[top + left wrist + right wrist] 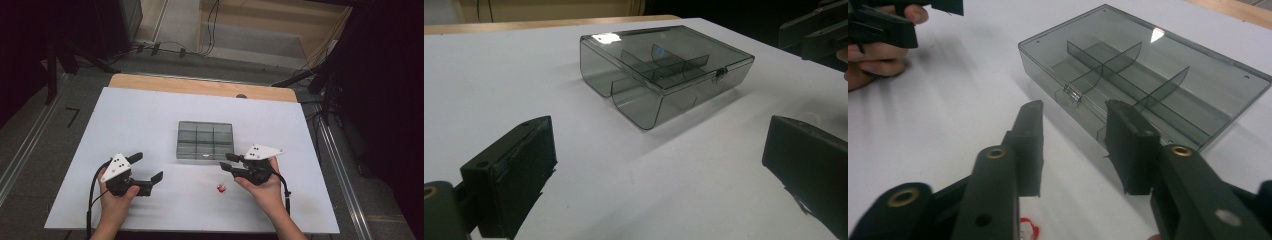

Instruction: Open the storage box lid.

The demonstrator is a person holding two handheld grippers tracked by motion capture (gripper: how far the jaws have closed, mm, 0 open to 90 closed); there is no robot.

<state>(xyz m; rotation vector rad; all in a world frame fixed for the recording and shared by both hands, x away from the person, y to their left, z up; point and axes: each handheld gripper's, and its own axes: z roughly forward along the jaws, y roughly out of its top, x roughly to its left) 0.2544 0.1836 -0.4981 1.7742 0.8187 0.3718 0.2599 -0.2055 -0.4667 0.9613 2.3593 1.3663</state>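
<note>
- Box [205,140] sits in the middle of the white table [150,115]. It is made of smoky clear plastic and its lid is shut.
- Thin walls inside the box cut it into small rooms. I can see them through the lid.
- A little clasp [1071,93] sits on the box's front side, the side that faces me.
- My left gripper [148,171] rests low near the table, to the left of the box and well apart from it.
- Its jaws are wide apart. Nothing is between them but bare table.
- In the left gripper view, the box lies ahead, between the two black pads [511,175].
- My right gripper [227,161] is just beside the box's front right corner. Its tips point at the box.
- Its jaws are part way closed, with a gap left between them. They hold nothing.
- In the right gripper view, the box's front edge and the clasp lie just past my jaw tips. I cannot tell if the tips touch the box.
- A tiny red and white thing [221,188] lies on the table near my right hand [265,190], closer to me than the box. It is too small for me to tell what it is.
- My left hand [117,202] holds its gripper near the front edge of the table.
</note>
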